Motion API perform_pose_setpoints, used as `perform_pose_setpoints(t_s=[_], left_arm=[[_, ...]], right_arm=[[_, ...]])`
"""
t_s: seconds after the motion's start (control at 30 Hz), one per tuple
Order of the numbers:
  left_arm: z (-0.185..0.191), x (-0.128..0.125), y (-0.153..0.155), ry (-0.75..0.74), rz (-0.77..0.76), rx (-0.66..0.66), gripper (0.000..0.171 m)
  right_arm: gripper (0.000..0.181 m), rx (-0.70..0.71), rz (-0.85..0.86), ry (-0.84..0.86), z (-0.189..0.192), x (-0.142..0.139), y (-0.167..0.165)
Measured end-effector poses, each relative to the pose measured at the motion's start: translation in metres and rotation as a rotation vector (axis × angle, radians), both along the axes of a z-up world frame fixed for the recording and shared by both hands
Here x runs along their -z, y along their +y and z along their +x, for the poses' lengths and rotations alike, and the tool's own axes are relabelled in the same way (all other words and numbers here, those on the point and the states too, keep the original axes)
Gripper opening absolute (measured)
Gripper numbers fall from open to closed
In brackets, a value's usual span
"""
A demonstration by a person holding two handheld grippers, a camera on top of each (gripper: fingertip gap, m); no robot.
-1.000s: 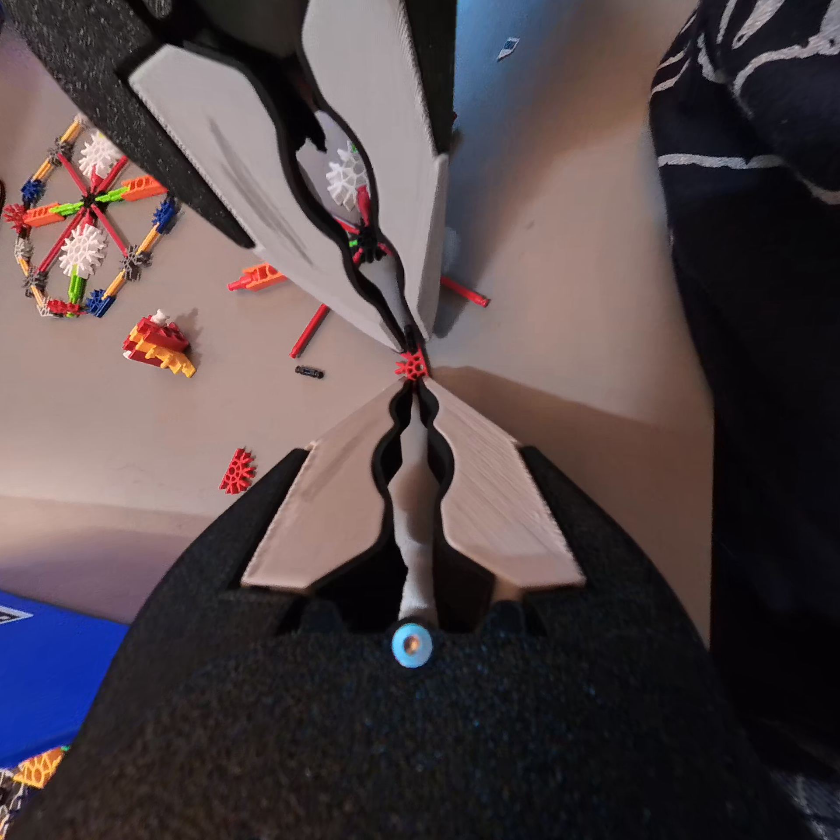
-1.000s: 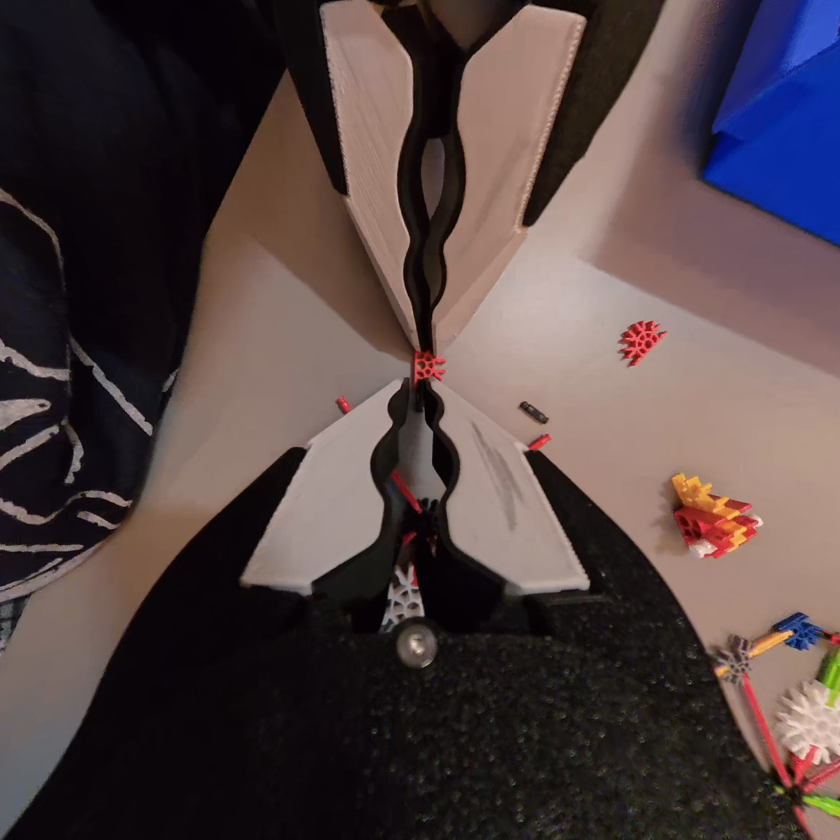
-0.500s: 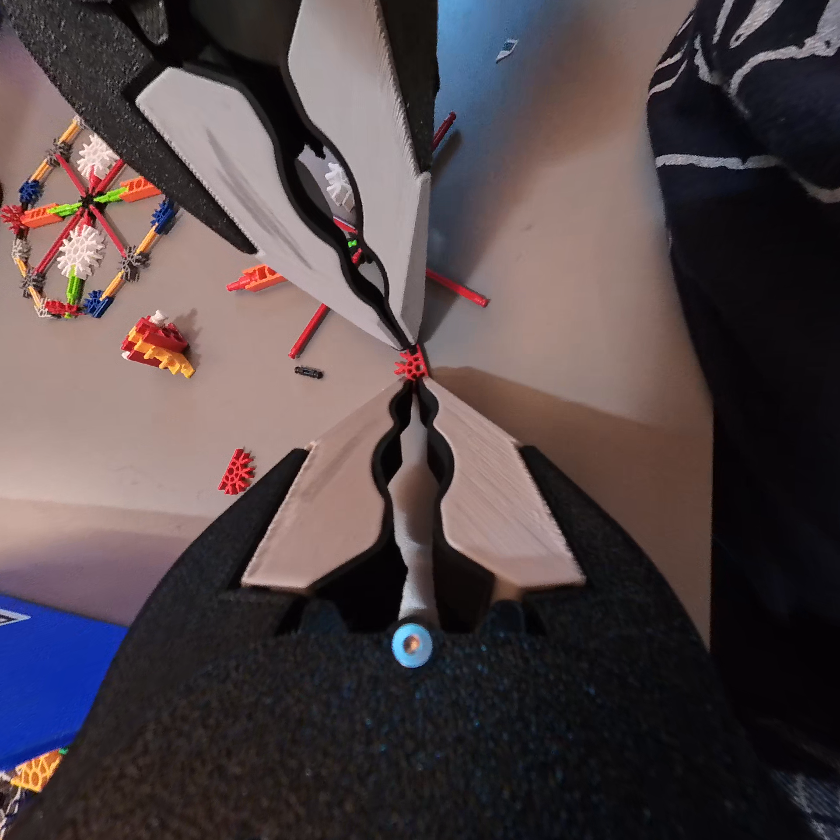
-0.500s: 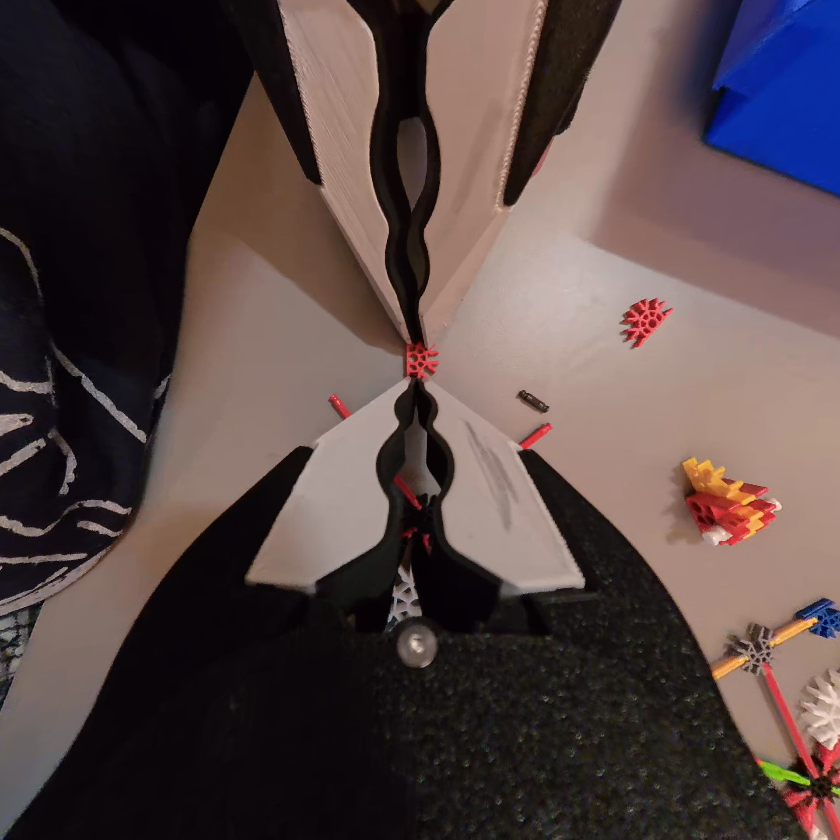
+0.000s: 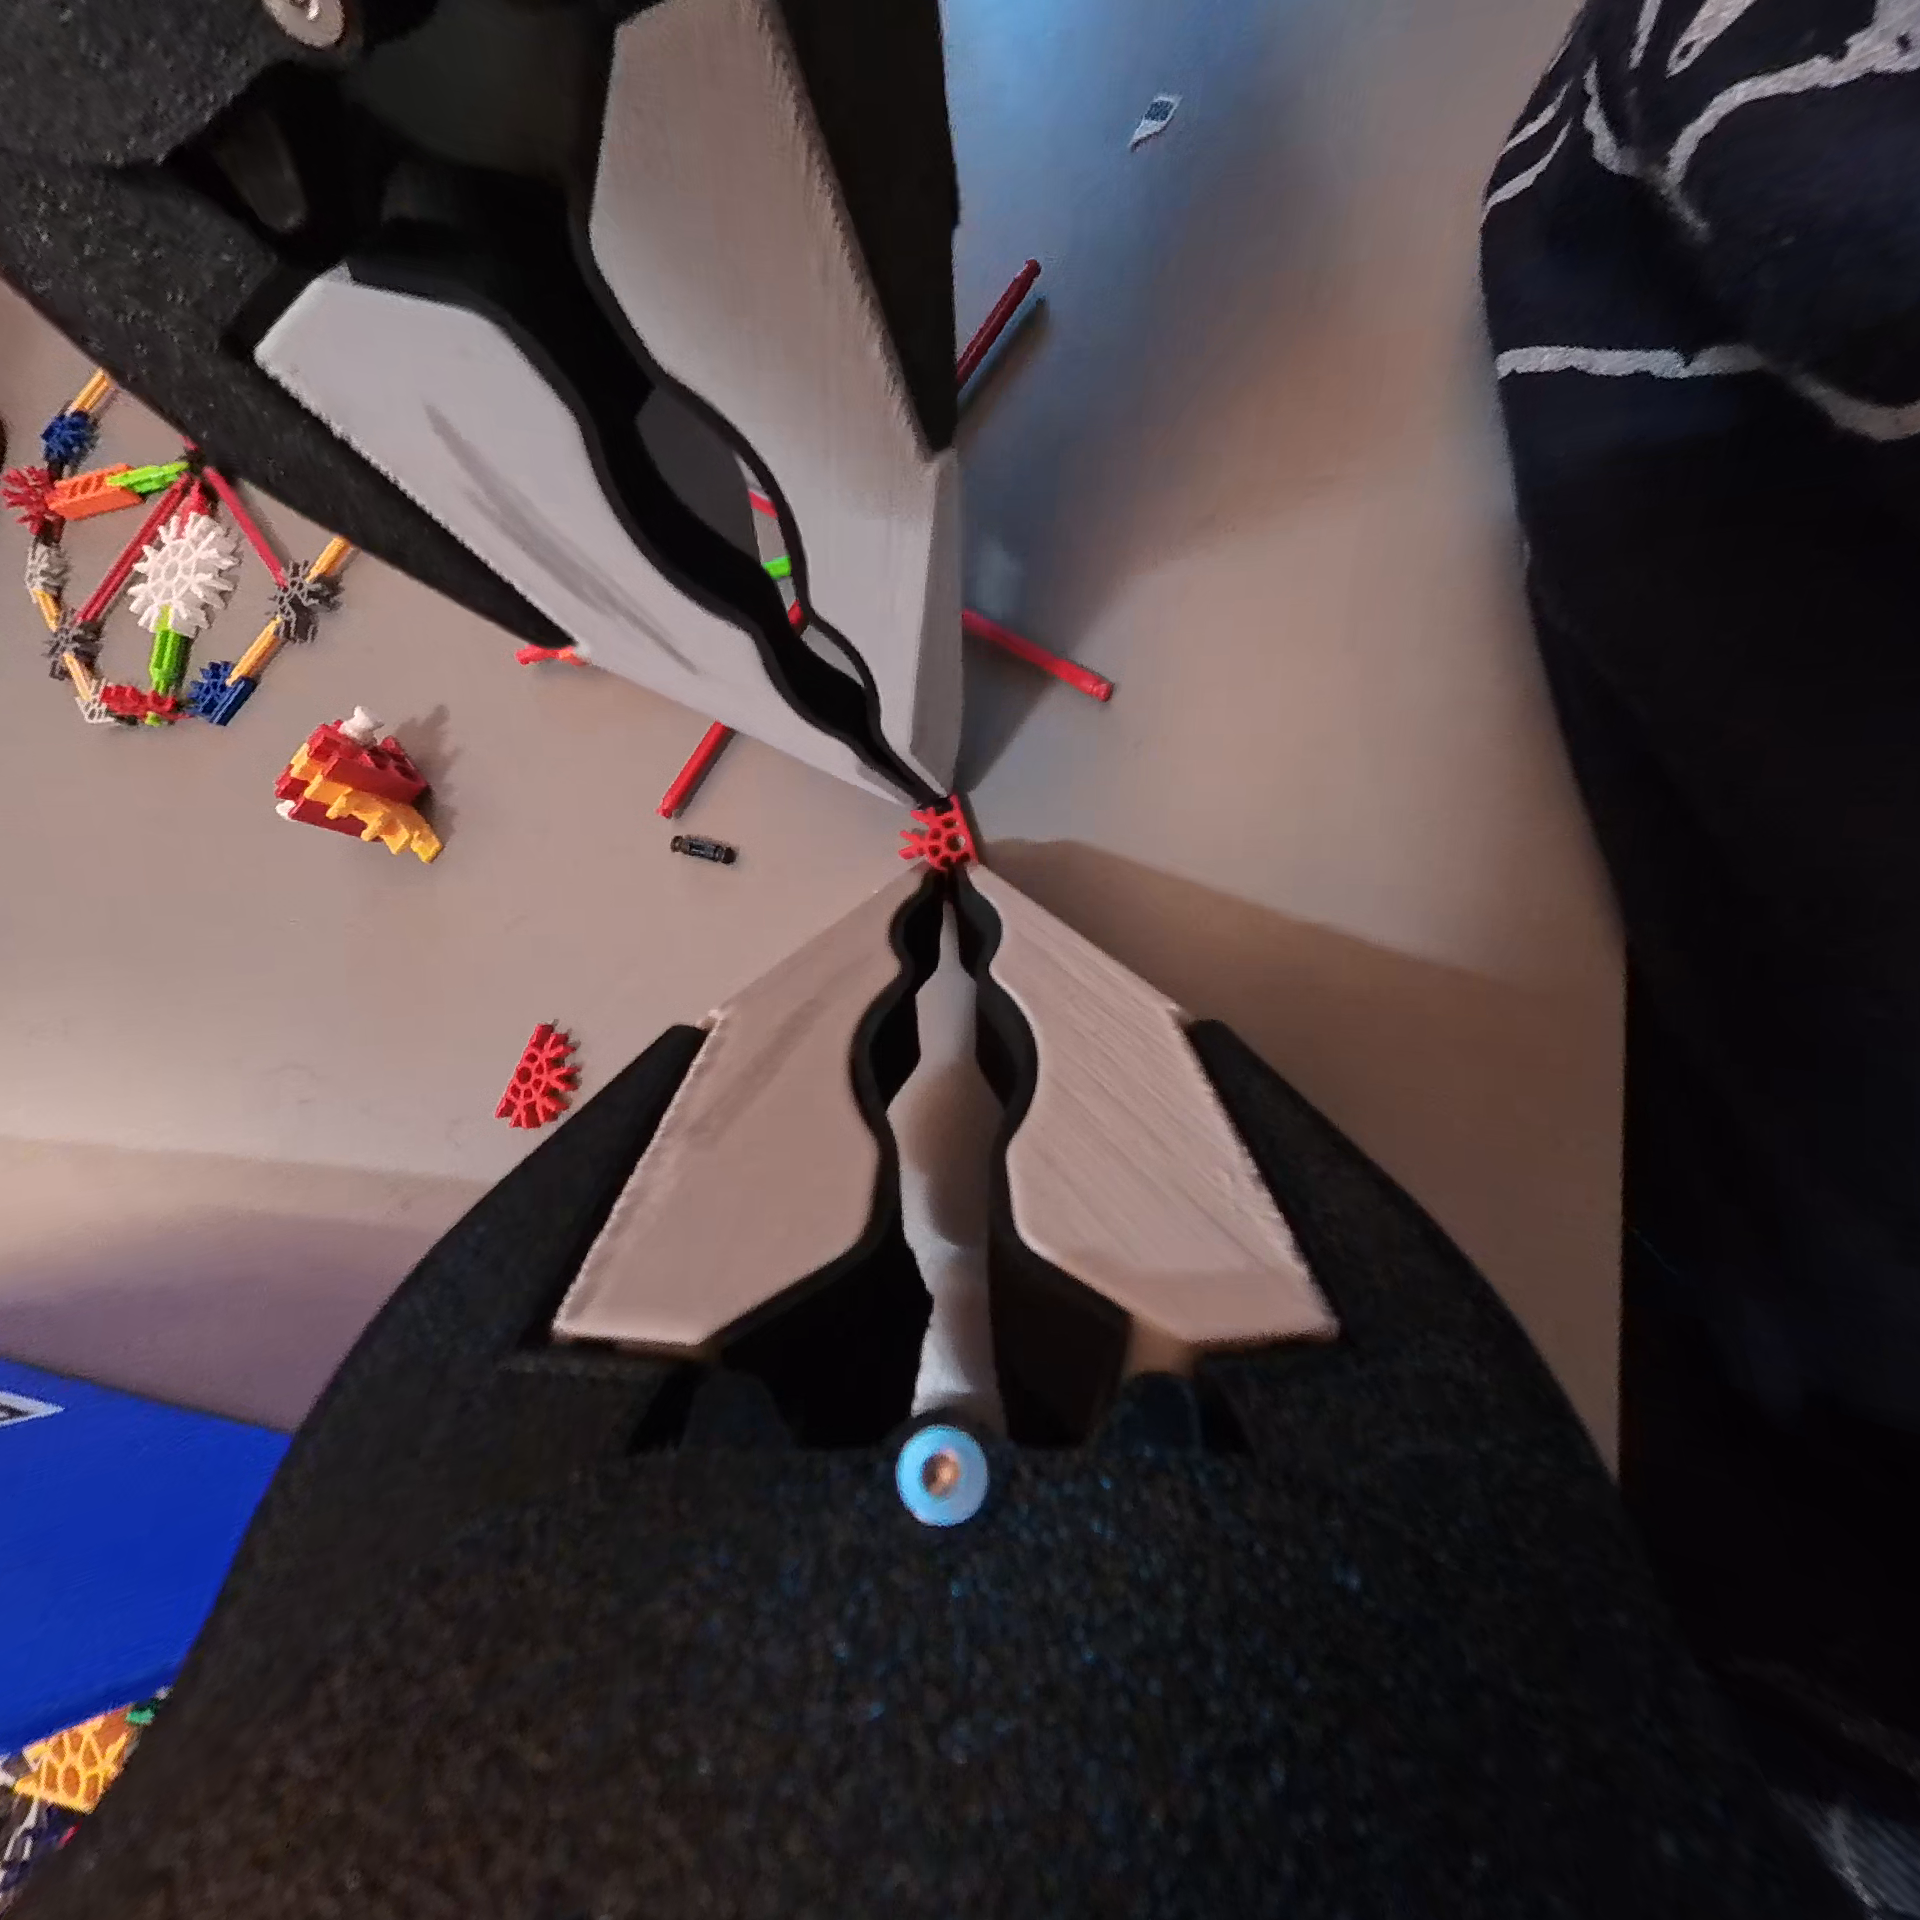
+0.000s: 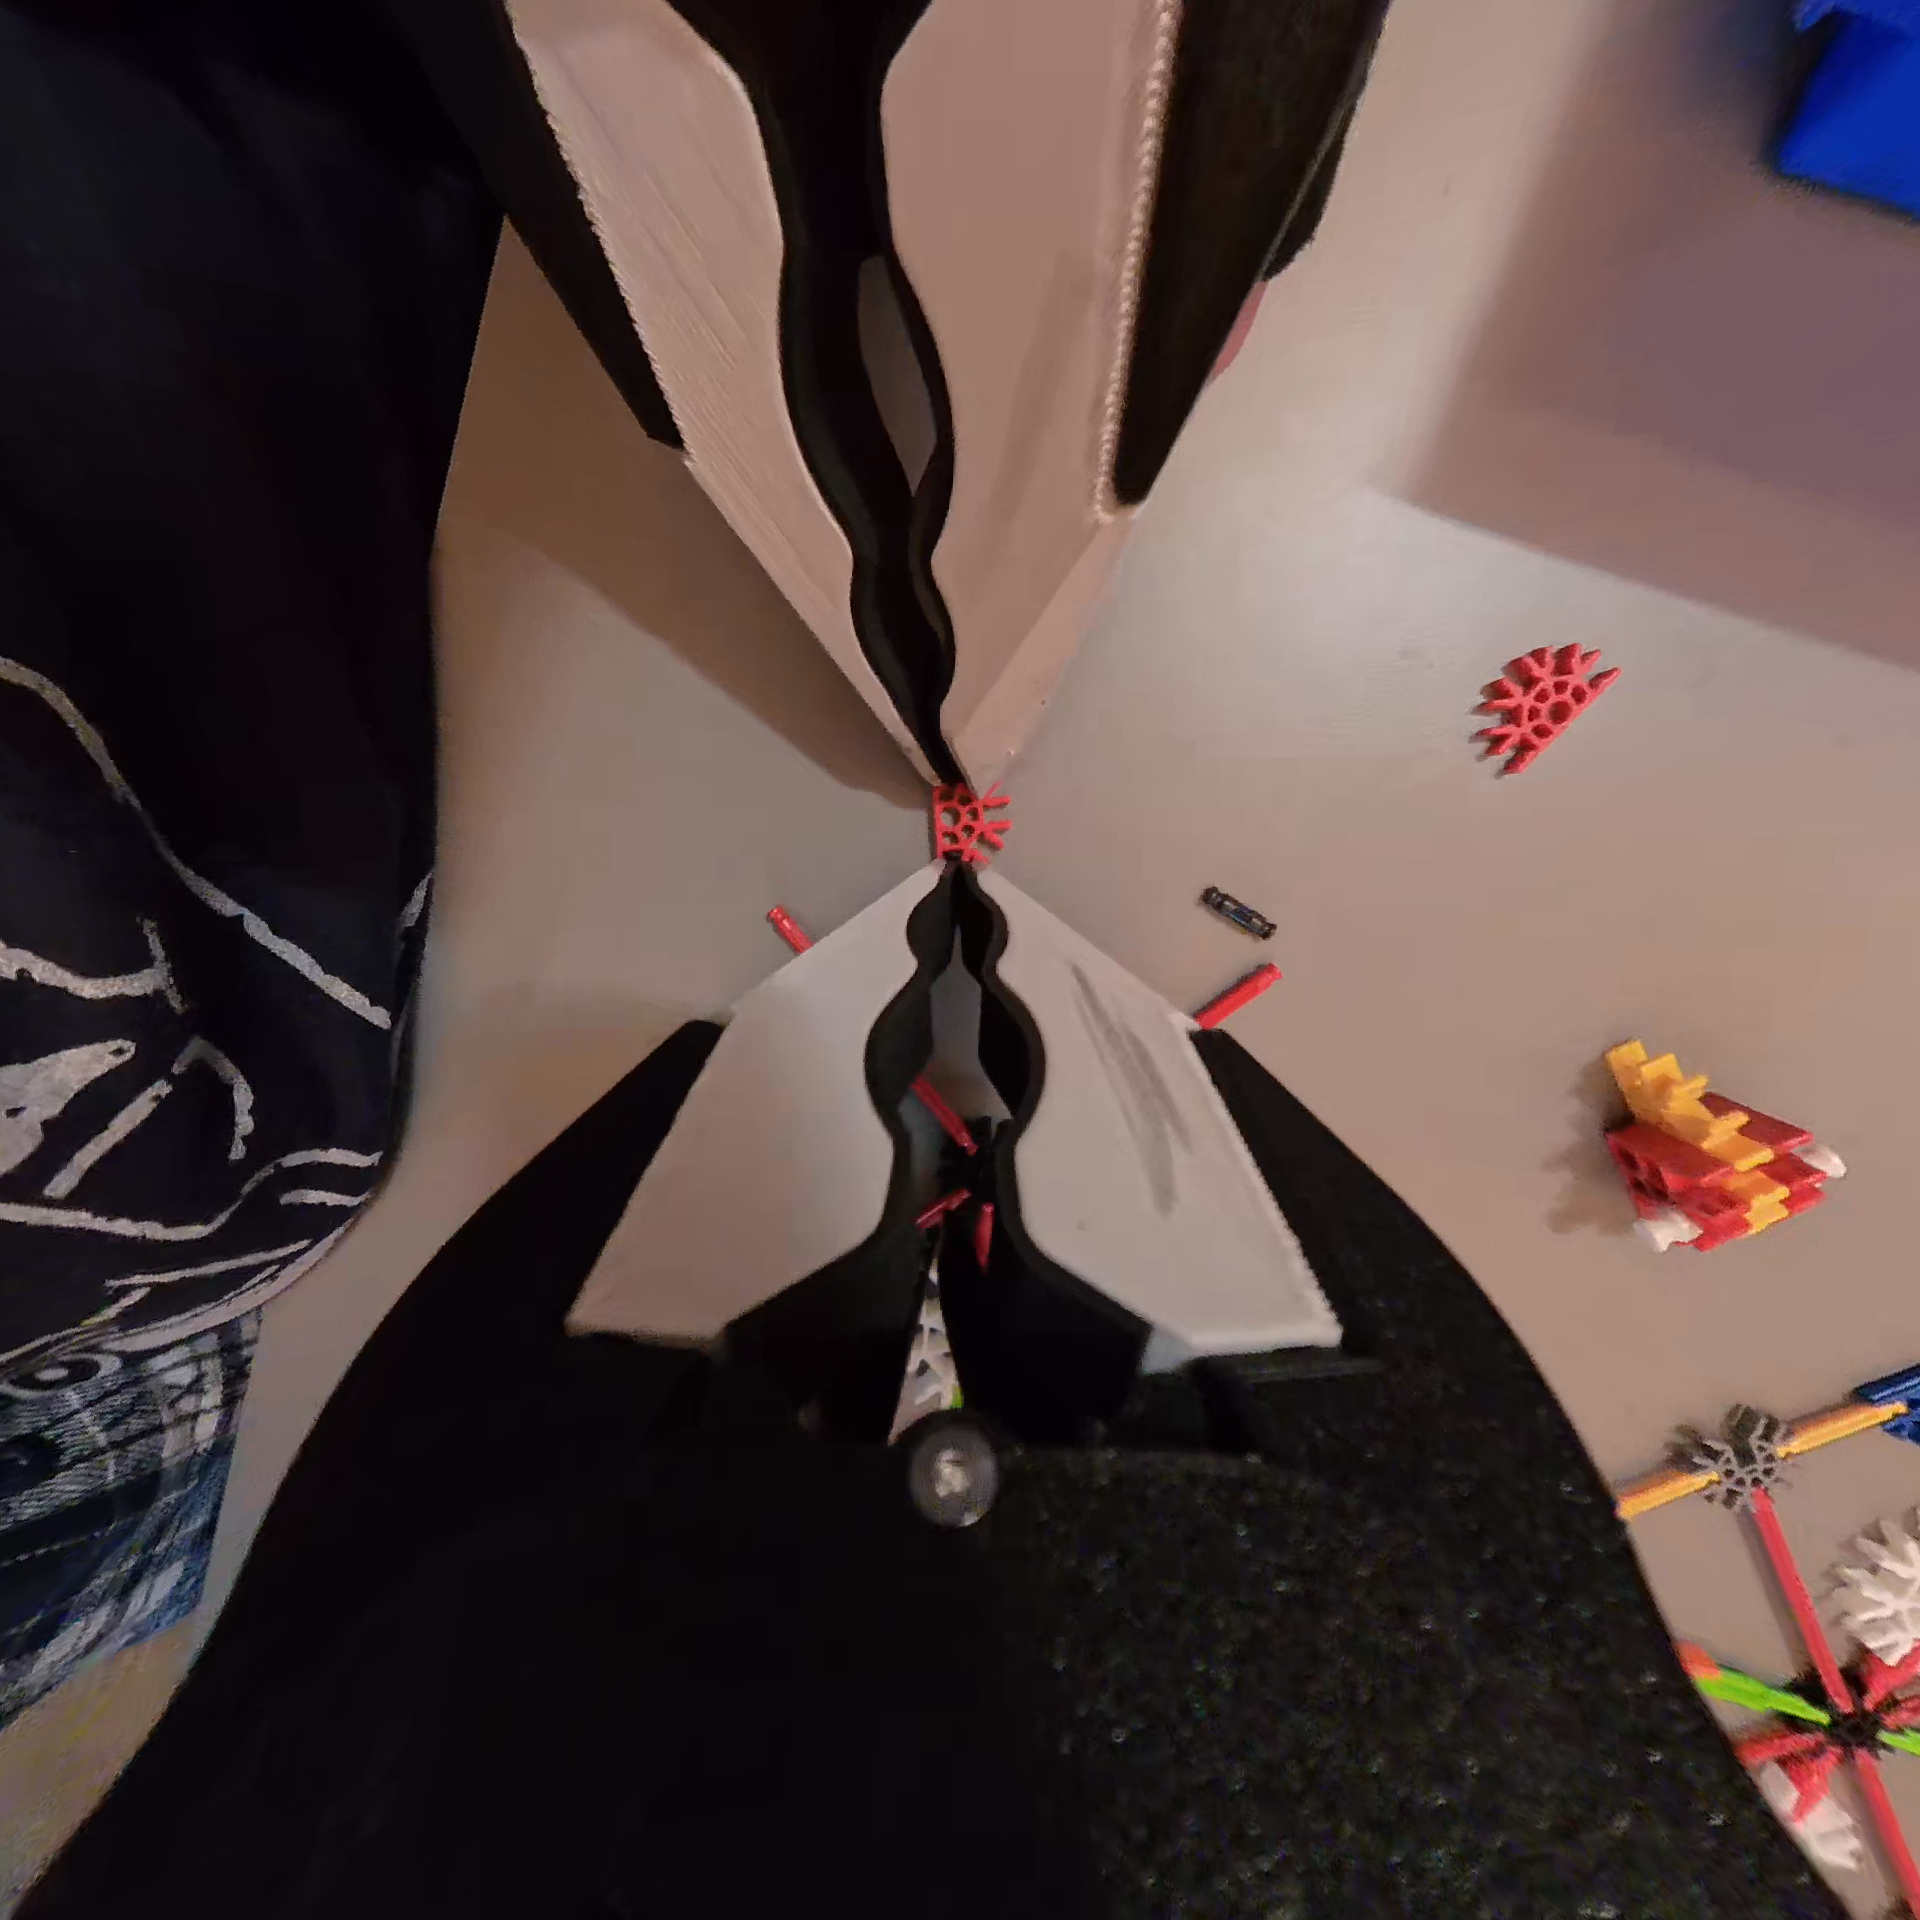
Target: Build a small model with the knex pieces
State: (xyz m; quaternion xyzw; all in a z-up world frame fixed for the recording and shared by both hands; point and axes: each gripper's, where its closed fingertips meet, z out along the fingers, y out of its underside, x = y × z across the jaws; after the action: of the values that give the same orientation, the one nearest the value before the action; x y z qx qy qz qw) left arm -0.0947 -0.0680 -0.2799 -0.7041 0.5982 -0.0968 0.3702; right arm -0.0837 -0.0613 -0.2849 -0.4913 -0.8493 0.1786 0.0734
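A small red connector [image 5: 940, 834] hangs above the beige table [image 5: 260, 987], pinched from both sides. My left gripper [image 5: 940, 881] is shut, its tips on the connector's near edge. My right gripper [image 5: 932, 792] comes down from the top of the left wrist view, also shut, its tips on the far edge. In the right wrist view the connector [image 6: 968, 824] sits between my right gripper [image 6: 956, 881] below and my left gripper [image 6: 945, 767] above. Red rods and a white toothed piece [image 6: 951, 1174] show through the right gripper's jaw gap, lying behind it.
On the table lie a red fan-shaped connector [image 5: 537, 1077], a small black piece [image 5: 703, 849], a red-and-yellow pile of pieces [image 5: 353, 779], loose red rods [image 5: 1034, 655] and a many-coloured wheel assembly [image 5: 156, 582]. A blue box [image 5: 94, 1507] stands at one edge. A person's dark clothing [image 6: 156, 727] is close. Only a small space, under 4 cm, lies between the two pairs of fingers. Between my right fingertips and the white toothed piece [image 6: 951, 1174] there is roughly 6 cm.
The two grippers have tilted and drawn closer, each looming larger in the other's view. The red connector stays pinched between their tips at the same spot.
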Motion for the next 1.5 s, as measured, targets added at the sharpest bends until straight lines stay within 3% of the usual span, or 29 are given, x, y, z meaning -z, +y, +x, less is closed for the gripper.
perform_pose_setpoints(t_s=[0.53, 0.7, 0.8, 0.97, 1.23, 1.5], left_arm=[[0.000, 0.003, -0.004, -0.039, 0.016, -0.016, 0.001], [-0.001, 0.003, -0.003, -0.045, 0.030, -0.035, 0.001], [-0.003, 0.003, -0.002, -0.042, 0.039, -0.074, 0.001], [-0.008, 0.004, -0.004, -0.022, 0.028, -0.123, 0.002], [-0.021, 0.001, -0.006, -0.040, -0.002, -0.164, 0.019], [-0.024, 0.001, -0.005, -0.015, -0.019, -0.160, 0.020]], right_arm=[[0.000, -0.057, 0.158, -0.207, -0.009, 0.002, 0.001], [0.000, 0.006, 0.093, -0.137, -0.011, 0.000, 0.008], [0.002, 0.078, 0.044, -0.037, -0.011, -0.015, 0.015], [0.002, 0.145, 0.097, 0.033, 0.000, -0.030, 0.038], [0.017, 0.178, 0.157, 0.093, -0.012, -0.010, 0.043], [0.012, 0.148, 0.177, 0.098, -0.019, 0.001, 0.051]])
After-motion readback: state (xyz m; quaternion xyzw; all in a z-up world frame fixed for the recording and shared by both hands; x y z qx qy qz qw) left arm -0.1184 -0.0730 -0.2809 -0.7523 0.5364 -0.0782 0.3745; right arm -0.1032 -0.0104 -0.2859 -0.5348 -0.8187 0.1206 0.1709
